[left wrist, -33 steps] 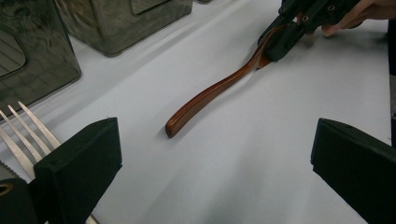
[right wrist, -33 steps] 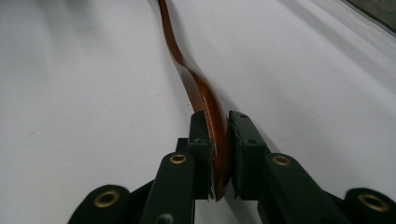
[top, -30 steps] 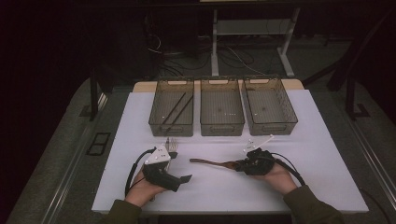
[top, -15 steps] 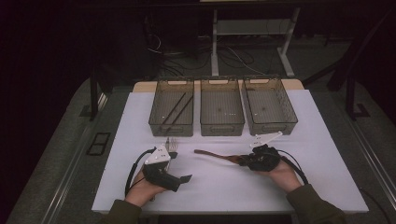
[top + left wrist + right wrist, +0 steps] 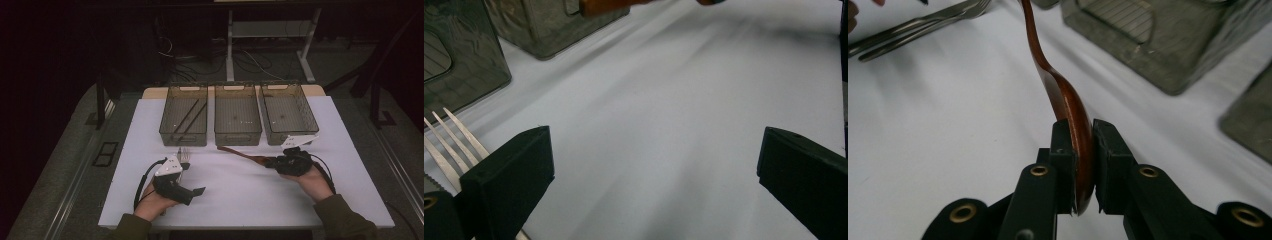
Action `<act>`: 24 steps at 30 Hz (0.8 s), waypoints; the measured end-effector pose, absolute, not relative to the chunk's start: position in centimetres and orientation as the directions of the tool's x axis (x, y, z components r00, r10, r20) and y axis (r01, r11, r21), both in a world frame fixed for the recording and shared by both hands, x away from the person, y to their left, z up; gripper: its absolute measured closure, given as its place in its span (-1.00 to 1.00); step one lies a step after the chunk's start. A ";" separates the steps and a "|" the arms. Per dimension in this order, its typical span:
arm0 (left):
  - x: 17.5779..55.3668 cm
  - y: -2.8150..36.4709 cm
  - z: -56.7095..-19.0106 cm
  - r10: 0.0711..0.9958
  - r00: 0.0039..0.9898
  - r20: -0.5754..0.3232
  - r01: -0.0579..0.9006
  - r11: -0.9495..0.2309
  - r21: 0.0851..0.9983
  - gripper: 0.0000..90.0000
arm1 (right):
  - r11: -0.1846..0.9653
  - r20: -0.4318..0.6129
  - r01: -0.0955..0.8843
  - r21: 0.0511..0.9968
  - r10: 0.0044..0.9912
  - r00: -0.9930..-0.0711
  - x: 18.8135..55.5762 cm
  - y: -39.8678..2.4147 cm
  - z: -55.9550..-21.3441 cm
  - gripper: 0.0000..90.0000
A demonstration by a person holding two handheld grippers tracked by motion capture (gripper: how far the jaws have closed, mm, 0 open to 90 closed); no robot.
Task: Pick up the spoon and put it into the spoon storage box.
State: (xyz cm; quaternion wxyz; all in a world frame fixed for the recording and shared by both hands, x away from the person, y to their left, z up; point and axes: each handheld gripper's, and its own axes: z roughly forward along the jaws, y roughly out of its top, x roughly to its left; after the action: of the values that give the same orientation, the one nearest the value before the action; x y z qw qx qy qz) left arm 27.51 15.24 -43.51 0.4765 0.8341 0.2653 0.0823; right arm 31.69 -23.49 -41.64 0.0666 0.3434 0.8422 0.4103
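My right gripper (image 5: 271, 162) is shut on the bowl of a brown wooden spoon (image 5: 244, 154). The spoon is off the white table (image 5: 240, 200), and its handle points left toward the front of the middle bin (image 5: 237, 131). In the right gripper view both pads clamp the spoon (image 5: 1058, 85) edge-on, with my right gripper (image 5: 1083, 137) closed tight on it. My left gripper (image 5: 191, 181) rests near the table's front left, open wide and holding nothing. A metal fork (image 5: 184, 155) lies just beyond it. In the left gripper view the fork (image 5: 454, 135) lies beside the left jaw of my left gripper (image 5: 654, 150).
Three clear bins stand in a row at the back. The left bin (image 5: 167, 117) holds dark sticks, and a right bin (image 5: 311, 116) stands beside the middle one. In the right gripper view, metal cutlery (image 5: 923, 25) lies at upper left.
My right gripper has risen and moved right and toward the bins, carrying the wooden spoon with it. The left gripper and the fork have stayed put.
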 end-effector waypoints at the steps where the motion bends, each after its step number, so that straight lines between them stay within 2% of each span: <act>1: 27.5 15.2 -43.5 0.520 0.847 -0.114 0.362 -0.404 0.840 -0.99 | 0.420 0.169 0.524 0.741 0.639 -0.750 31.8 -23.7 -41.4 0.76; 12: 27.5 15.4 -43.4 0.529 0.839 -0.123 0.367 -0.385 0.846 -1.00 | 0.363 0.146 0.497 0.788 0.673 -0.725 32.8 -25.0 -38.3 0.76; 24: 27.5 15.4 -43.4 0.527 0.841 -0.121 0.365 -0.389 0.846 -1.00 | 0.333 0.114 0.506 0.795 0.739 -0.664 36.4 -24.3 -35.6 0.76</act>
State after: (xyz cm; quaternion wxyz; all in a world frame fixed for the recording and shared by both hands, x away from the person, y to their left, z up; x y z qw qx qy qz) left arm 27.48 15.35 -43.38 0.4826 0.8292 0.2691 0.0839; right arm 36.44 -24.30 -35.59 0.1352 0.3866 0.8051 0.4291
